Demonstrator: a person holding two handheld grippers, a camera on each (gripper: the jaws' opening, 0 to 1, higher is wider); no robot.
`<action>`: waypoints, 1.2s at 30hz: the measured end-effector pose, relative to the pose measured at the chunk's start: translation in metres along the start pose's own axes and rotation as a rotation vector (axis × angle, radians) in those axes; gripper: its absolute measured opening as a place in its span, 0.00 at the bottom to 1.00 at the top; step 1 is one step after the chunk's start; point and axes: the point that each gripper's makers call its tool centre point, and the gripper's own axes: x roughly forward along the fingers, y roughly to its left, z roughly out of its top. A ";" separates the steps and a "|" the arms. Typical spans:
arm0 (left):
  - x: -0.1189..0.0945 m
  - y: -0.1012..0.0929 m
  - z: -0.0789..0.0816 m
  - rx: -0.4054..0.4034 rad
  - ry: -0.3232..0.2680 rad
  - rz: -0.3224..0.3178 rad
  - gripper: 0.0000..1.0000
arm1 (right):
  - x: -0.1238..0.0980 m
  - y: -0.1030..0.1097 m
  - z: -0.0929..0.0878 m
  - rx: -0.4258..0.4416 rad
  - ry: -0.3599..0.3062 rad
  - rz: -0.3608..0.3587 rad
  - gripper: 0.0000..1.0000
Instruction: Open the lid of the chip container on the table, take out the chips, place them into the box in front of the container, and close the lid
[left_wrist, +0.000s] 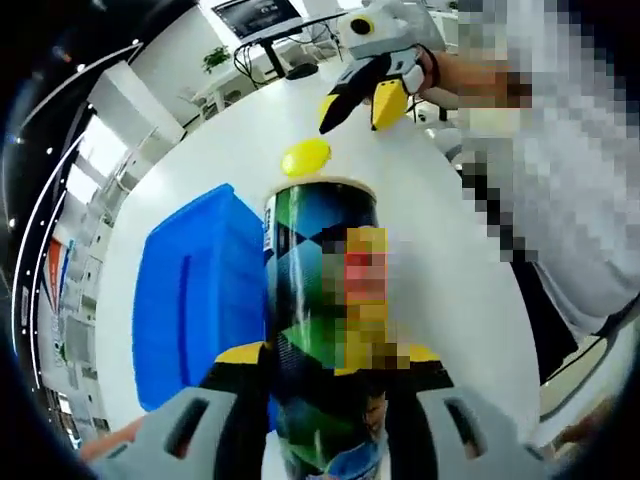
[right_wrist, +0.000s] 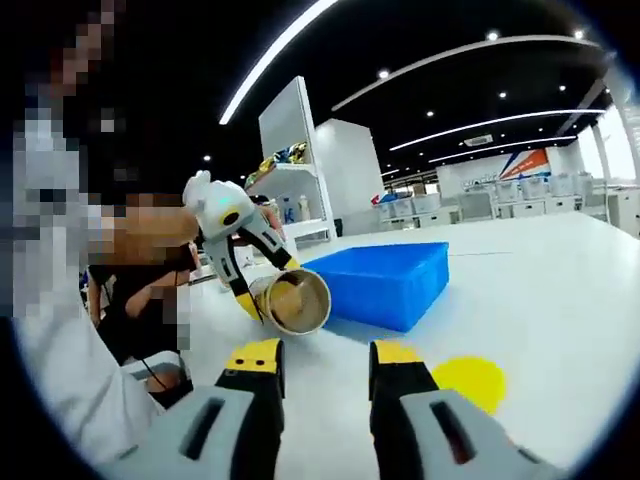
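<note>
Yellow-tipped jaws of the left gripper (left_wrist: 325, 375) clamp the chip container (left_wrist: 322, 300) at centre frame of the left gripper view; its lid is off, and the open mouth (right_wrist: 296, 301) faces the camera at centre left of the right gripper view. Just left of the container lies the blue box (left_wrist: 185, 295) on the white table (left_wrist: 440, 250). The yellow lid (right_wrist: 470, 381) rests flat at lower right, beside the right gripper (right_wrist: 325, 362), whose jaws stand narrowly parted and empty.
</note>
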 end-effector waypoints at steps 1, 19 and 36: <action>0.001 -0.002 0.001 0.001 0.007 -0.005 0.45 | 0.001 0.001 -0.001 -0.003 0.003 0.004 0.32; 0.007 -0.016 -0.006 -0.044 0.029 -0.044 0.45 | 0.027 0.016 -0.022 0.038 0.127 0.046 0.29; 0.005 -0.022 -0.006 -0.017 0.019 -0.042 0.46 | 0.073 0.016 -0.027 0.437 0.221 0.158 0.18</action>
